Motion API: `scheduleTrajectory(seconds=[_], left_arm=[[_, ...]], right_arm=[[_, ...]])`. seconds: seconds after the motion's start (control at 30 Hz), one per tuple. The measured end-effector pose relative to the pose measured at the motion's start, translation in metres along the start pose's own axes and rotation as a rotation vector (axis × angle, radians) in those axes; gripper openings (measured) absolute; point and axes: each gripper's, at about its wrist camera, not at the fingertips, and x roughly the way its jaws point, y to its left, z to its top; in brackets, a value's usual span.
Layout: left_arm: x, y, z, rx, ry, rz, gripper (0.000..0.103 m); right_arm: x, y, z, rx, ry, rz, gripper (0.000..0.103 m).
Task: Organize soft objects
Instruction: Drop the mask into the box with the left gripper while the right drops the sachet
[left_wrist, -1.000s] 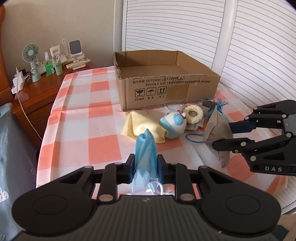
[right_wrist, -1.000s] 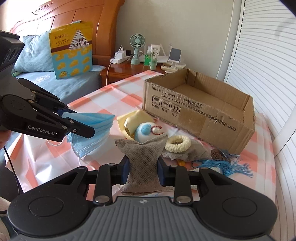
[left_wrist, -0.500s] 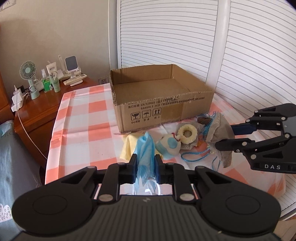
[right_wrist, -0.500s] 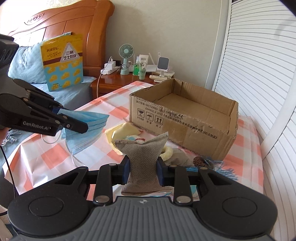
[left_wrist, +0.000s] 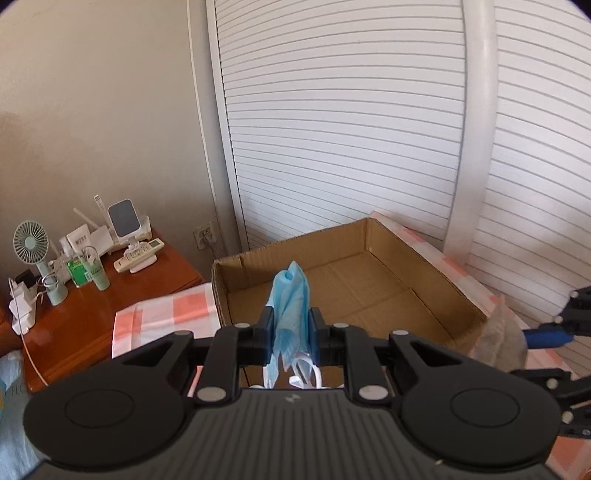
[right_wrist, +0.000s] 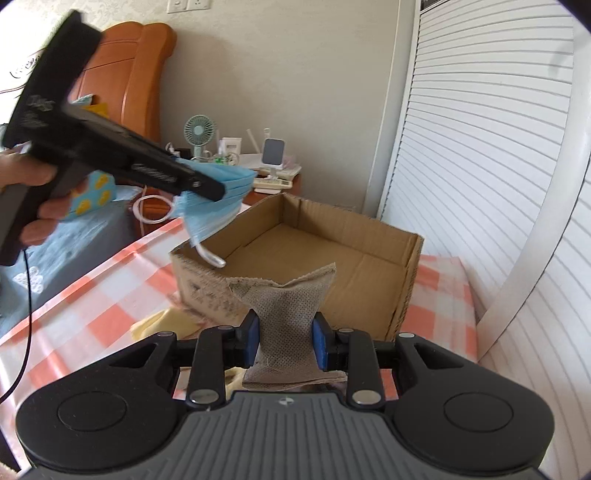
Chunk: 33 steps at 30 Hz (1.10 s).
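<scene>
Step in hand: two soft things carried to box (right_wrist: 332, 251).

Mask (left_wrist: 290, 314) pinched tight in left gripper (left_wrist: 290, 334), held above near edge of box. Grey pouch (right_wrist: 286, 325) squeezed in right gripper (right_wrist: 285, 341), held just before box front.

Next move, likely: both brought over open box, then jaws opened so things drop in.

Box floor seen bare. Other soft things on table mostly hidden; only yellow cloth (right_wrist: 155, 323) glimpsed. Left gripper blurred in right view.

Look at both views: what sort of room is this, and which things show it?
Most likely a bedroom: a wooden headboard by blue bedding, a nightstand with a fan, and louvred closet doors.
</scene>
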Motion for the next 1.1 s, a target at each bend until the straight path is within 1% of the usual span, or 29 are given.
scheduleTrajectory(seconds=[0.13,0.17,0.23,0.3,0.33,0.37,0.5,0.63,0.77,0.8,0.9,0.97,1.03,1.1], left_arm=[[0.057,0.004,0.023,0.011,0.028,0.035,0.017],[0.071,0.006,0.027,0.013,0.033,0.045,0.018],[0.095,0.009,0.031,0.006,0.052,0.038,0.037],[0.11,0.01,0.03,-0.005,0.055,0.07,0.085],[0.113,0.009,0.027,-0.001,0.046,0.094,0.089],[0.112,0.009,0.025,0.011,0.036,0.102,0.089],[0.092,0.006,0.017,0.029,0.037,0.052,0.089],[0.05,0.003,0.005,0.028,0.039,0.039,0.093],[0.004,0.004,-0.02,-0.01,0.03,0.027,0.101],[-0.005,0.004,-0.028,-0.02,0.028,0.03,0.101],[-0.032,0.004,-0.053,-0.045,0.009,0.08,0.101],[-0.041,0.004,-0.068,-0.052,0.011,0.104,0.101],[-0.051,0.004,-0.082,-0.063,0.018,0.112,0.101],[-0.056,0.004,-0.092,-0.075,0.038,0.094,0.101]], right_arm=[[0.014,-0.015,0.015,0.0,0.003,-0.029,0.033],[0.018,-0.019,0.017,0.001,0.004,-0.039,0.033],[0.025,-0.027,0.022,0.009,0.012,-0.05,0.033],[0.032,-0.033,0.027,0.017,0.021,-0.057,0.033],[0.035,-0.036,0.028,0.021,0.028,-0.06,0.033],[0.038,-0.038,0.029,0.026,0.035,-0.061,0.033],[0.047,-0.044,0.032,0.038,0.049,-0.061,0.033],[0.054,-0.046,0.037,0.042,0.055,-0.058,0.034],[0.061,-0.046,0.045,0.034,0.053,-0.053,0.034],[0.064,-0.046,0.047,0.03,0.053,-0.051,0.034],[0.074,-0.048,0.057,0.026,0.056,-0.05,0.034],[0.082,-0.051,0.065,0.022,0.059,-0.056,0.034],[0.094,-0.057,0.074,0.027,0.068,-0.061,0.034],[0.106,-0.061,0.084,0.027,0.075,-0.075,0.035]])
